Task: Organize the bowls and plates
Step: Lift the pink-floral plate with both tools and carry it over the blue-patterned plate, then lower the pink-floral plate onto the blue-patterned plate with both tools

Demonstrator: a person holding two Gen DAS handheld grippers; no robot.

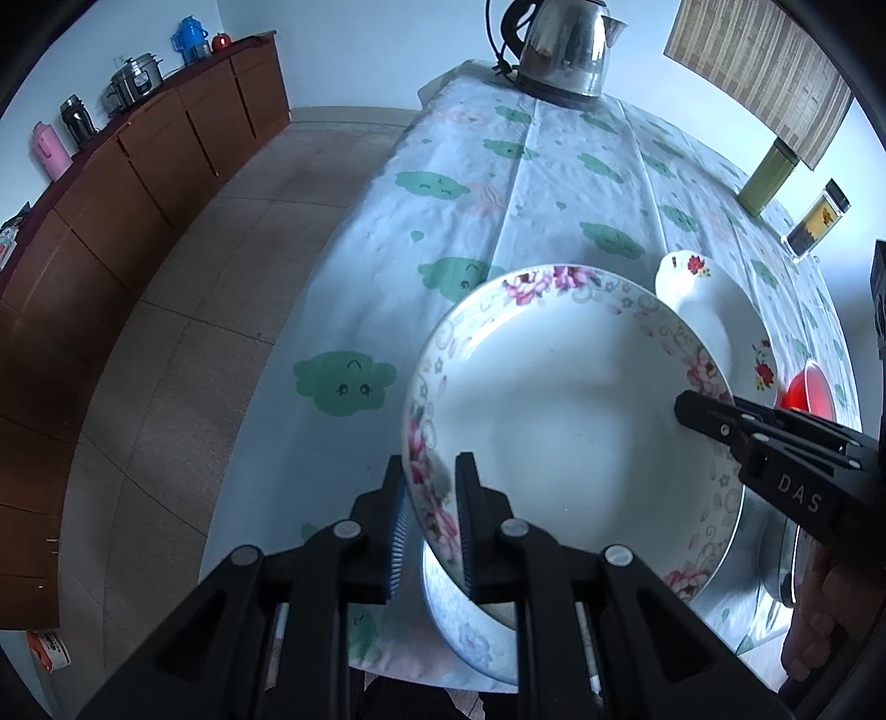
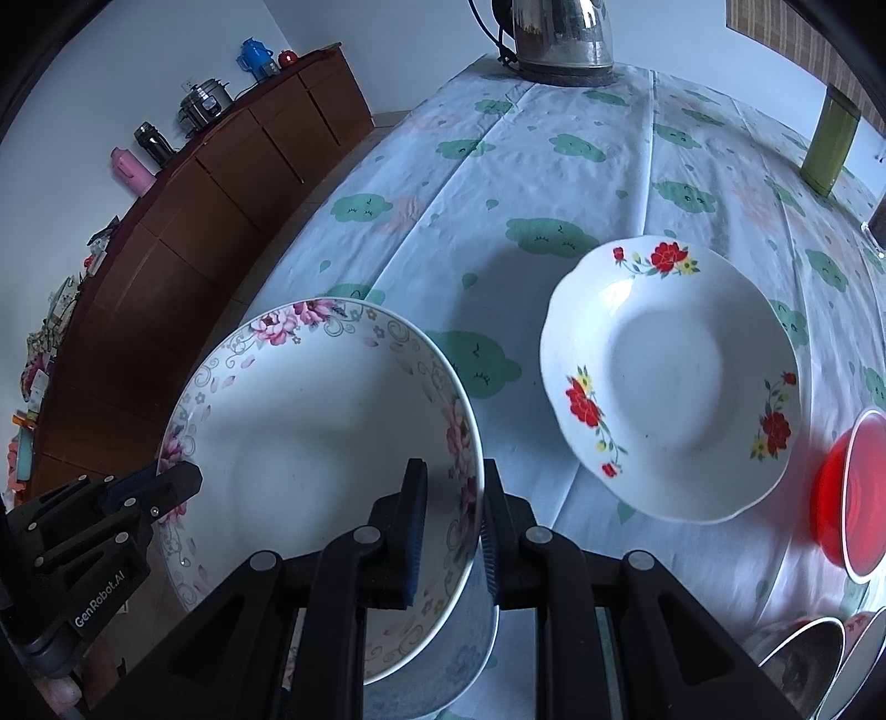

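Observation:
A large pink-flowered plate (image 1: 570,421) (image 2: 310,443) is held above the table's near edge, over a blue-patterned dish (image 1: 465,631) (image 2: 443,659). My left gripper (image 1: 432,487) is shut on the plate's left rim; it also shows in the right wrist view (image 2: 177,482). My right gripper (image 2: 451,498) is shut on the plate's right rim; it also shows in the left wrist view (image 1: 686,410). A red-flowered scalloped plate (image 2: 670,382) (image 1: 714,310) lies on the table to the right. A red bowl (image 2: 853,493) (image 1: 808,393) sits further right.
The table has a cloud-print cloth (image 2: 498,166). A steel kettle (image 1: 565,50) stands at the far end. A green canister (image 1: 769,177) and a jar (image 1: 814,227) stand at the right edge. Metal bowls (image 2: 803,659) sit near right. A wooden sideboard (image 1: 111,194) lines the left wall.

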